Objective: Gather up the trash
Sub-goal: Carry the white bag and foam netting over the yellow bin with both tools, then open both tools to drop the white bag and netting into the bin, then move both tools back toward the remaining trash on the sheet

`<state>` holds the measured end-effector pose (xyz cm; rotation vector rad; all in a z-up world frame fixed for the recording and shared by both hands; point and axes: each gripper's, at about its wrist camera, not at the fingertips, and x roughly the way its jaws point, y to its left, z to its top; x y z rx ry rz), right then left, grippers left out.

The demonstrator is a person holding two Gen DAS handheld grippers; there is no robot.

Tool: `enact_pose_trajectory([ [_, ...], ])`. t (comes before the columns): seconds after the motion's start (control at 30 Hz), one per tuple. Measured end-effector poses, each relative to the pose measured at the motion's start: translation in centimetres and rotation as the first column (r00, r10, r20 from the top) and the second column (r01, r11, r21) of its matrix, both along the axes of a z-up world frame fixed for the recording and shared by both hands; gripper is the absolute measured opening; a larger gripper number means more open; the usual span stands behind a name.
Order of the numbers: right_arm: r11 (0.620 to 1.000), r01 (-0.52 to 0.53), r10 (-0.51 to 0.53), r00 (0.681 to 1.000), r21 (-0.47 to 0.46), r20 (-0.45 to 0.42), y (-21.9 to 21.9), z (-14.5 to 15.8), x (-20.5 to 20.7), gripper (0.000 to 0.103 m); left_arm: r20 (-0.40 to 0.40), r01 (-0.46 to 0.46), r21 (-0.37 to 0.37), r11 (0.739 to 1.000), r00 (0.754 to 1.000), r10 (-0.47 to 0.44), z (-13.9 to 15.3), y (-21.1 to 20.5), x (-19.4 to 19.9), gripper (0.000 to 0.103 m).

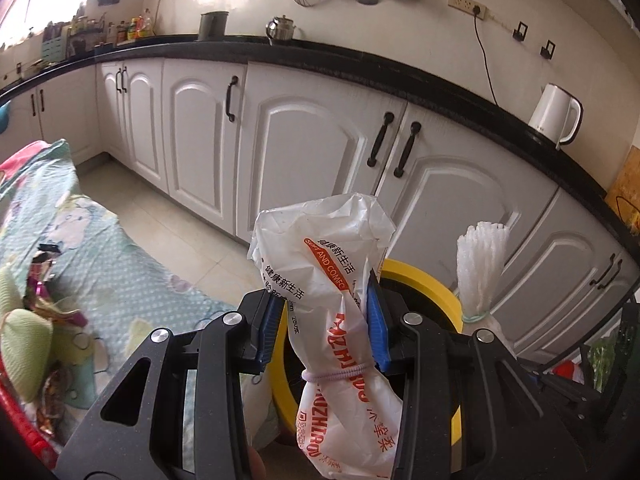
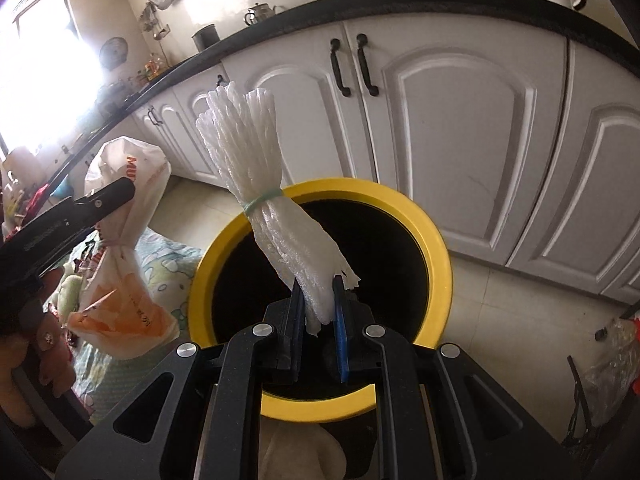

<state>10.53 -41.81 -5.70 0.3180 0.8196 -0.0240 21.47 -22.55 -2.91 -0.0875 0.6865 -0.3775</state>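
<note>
My left gripper (image 1: pixel 326 304) is shut on a white plastic bag with orange print (image 1: pixel 336 320), tied with a pink band, held upright beside the yellow-rimmed trash bin (image 1: pixel 424 280). The bag also shows in the right wrist view (image 2: pixel 124 264), left of the bin. My right gripper (image 2: pixel 318 296) is shut on a white foam net bundle (image 2: pixel 272 184) tied with a green band, held directly over the dark mouth of the bin (image 2: pixel 436 240). The bundle shows in the left wrist view (image 1: pixel 480 268) behind the bin.
White cabinets (image 1: pixel 304 152) under a black countertop (image 1: pixel 360 60) stand just behind the bin. A white kettle (image 1: pixel 556 116) sits on the counter. A table with a patterned cloth (image 1: pixel 100 248) and wrappers (image 1: pixel 44 280) is at left. A clear bag (image 2: pixel 608 356) lies at right.
</note>
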Motion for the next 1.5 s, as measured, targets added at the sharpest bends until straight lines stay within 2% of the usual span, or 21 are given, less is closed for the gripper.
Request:
enact_pose_trajectory([
  [0.47,0.999,0.025,-0.024,0.999,0.02,-0.033,-1.1,-1.0,0.5,0.016,-0.073,0.049,0.003,0.999,0.996,-0.049,-2.4,-2.3,1.9,0.033],
  [0.53,0.999,0.032,-0.031,0.999,0.026,-0.032,-1.3,-1.0,0.4,0.02,-0.085,0.047,-0.003,0.999,0.995,-0.048,-2.5,-2.3,2.1,0.036],
  [0.63,0.999,0.036,-0.036,0.999,0.027,-0.029,-1.5,-1.0,0.4,0.029,-0.102,0.042,-0.016,0.999,0.994,-0.044,-2.7,-2.0,2.4,0.051],
  [0.7,0.999,0.04,-0.039,0.999,0.026,-0.023,-1.5,-0.9,0.3,0.037,-0.116,0.043,-0.028,0.999,0.992,-0.046,-2.7,-1.7,2.6,0.066],
  [0.93,0.998,0.057,-0.056,0.998,-0.02,0.011,-1.2,0.0,-0.1,0.051,-0.128,0.024,-0.065,0.998,0.991,-0.032,-2.0,0.1,2.2,0.086],
  [1.0,0.997,0.057,-0.056,0.998,-0.048,0.031,-0.8,0.6,-0.3,0.059,-0.124,0.016,-0.076,0.997,0.992,-0.025,-1.6,0.6,1.8,0.092],
  [1.17,0.994,0.053,-0.047,0.996,-0.093,0.072,0.0,1.8,-0.5,0.07,-0.098,-0.004,-0.081,0.997,0.995,-0.004,-0.4,2.0,0.5,0.092],
  [1.5,0.991,0.03,-0.014,0.992,-0.13,0.125,1.7,3.5,-1.2,0.076,-0.049,-0.07,-0.084,0.994,0.997,0.066,1.8,5.4,-1.8,0.092],
])
